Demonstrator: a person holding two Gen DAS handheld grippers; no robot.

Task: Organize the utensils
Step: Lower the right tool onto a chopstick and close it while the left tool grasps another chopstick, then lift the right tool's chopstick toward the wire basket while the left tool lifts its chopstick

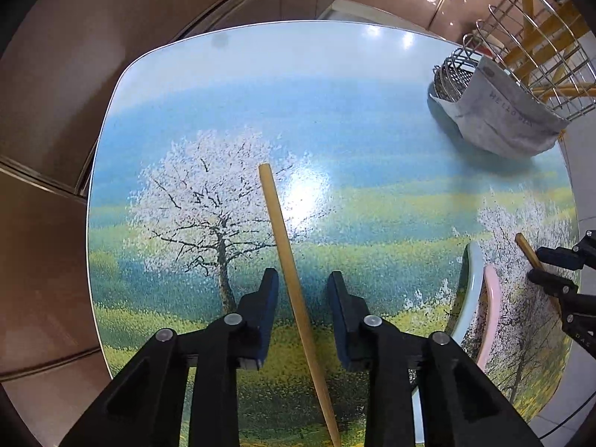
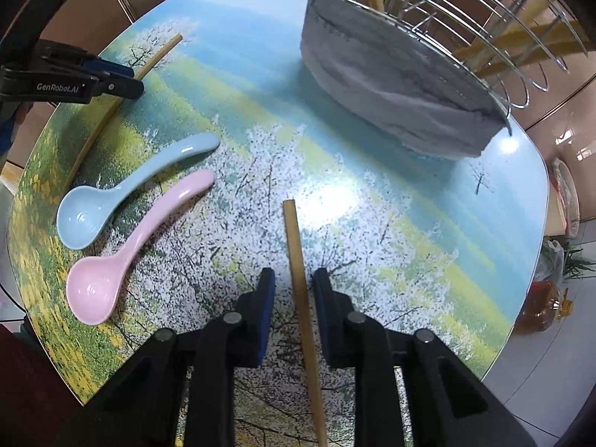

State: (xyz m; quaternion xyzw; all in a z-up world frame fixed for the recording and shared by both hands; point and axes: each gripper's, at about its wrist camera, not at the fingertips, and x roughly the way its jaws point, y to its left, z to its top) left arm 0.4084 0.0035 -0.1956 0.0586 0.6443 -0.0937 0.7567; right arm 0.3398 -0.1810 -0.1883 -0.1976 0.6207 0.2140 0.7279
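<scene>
Both grippers point straight down at a landscape-printed table (image 1: 231,85). The left gripper (image 1: 302,279) straddles one chopstick (image 1: 283,238), jaws apart, not touching. The right gripper (image 2: 292,277) likewise brackets a second chopstick (image 2: 294,246), pads just clear of it.

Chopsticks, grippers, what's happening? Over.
Left gripper and right gripper each straddle a chopstick, jaws not yet pinching. Two spoons wait. Nothing blocking.
</scene>
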